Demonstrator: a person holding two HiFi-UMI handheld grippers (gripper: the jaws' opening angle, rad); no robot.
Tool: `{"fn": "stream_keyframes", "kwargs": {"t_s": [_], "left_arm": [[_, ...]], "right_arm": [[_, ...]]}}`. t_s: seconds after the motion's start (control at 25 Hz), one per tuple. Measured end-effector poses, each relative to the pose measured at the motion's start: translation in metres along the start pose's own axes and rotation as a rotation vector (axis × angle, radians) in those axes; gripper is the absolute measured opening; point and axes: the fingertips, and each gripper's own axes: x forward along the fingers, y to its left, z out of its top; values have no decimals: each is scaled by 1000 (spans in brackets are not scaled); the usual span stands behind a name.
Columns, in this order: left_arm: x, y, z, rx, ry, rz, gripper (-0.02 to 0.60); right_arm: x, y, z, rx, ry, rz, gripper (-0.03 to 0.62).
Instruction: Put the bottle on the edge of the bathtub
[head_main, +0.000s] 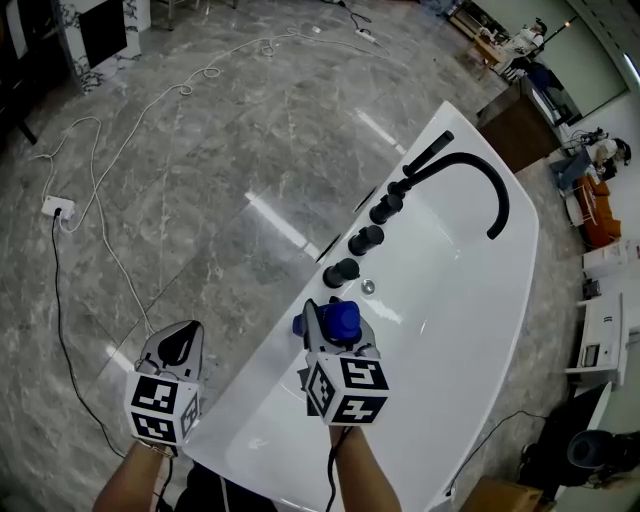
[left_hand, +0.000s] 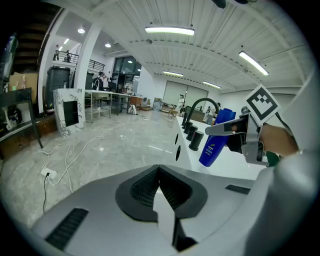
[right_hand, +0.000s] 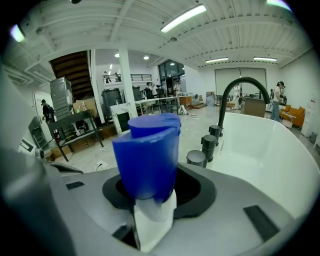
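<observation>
My right gripper (head_main: 336, 316) is shut on a blue bottle (head_main: 340, 320) with a blue cap, holding it near its top over the near rim of the white bathtub (head_main: 470, 330). In the left gripper view the bottle (left_hand: 217, 138) leans slightly, its base low over the rim; I cannot tell whether it touches. The right gripper view is filled by the bottle (right_hand: 149, 155) between the jaws. My left gripper (head_main: 181, 345) hangs left of the tub over the grey floor, its jaws shut with nothing between them.
A curved black faucet (head_main: 472, 172) and three black knobs (head_main: 365, 240) stand along the tub's rim just beyond the bottle. White cables (head_main: 95, 190) and a power strip (head_main: 57, 208) lie on the marble floor at left. Furniture stands at the far right.
</observation>
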Motion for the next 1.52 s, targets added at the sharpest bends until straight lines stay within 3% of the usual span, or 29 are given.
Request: {"fn": "stream_keyframes", "kwargs": {"t_s": [0.76, 1.52], "left_arm": [[7, 5, -24, -32, 38, 5, 17], [4, 4, -44, -55, 59, 4, 17]], "right_arm": [[18, -9, -4, -32, 12, -28, 169], [20, 9, -3, -132, -15, -48, 176]]}}
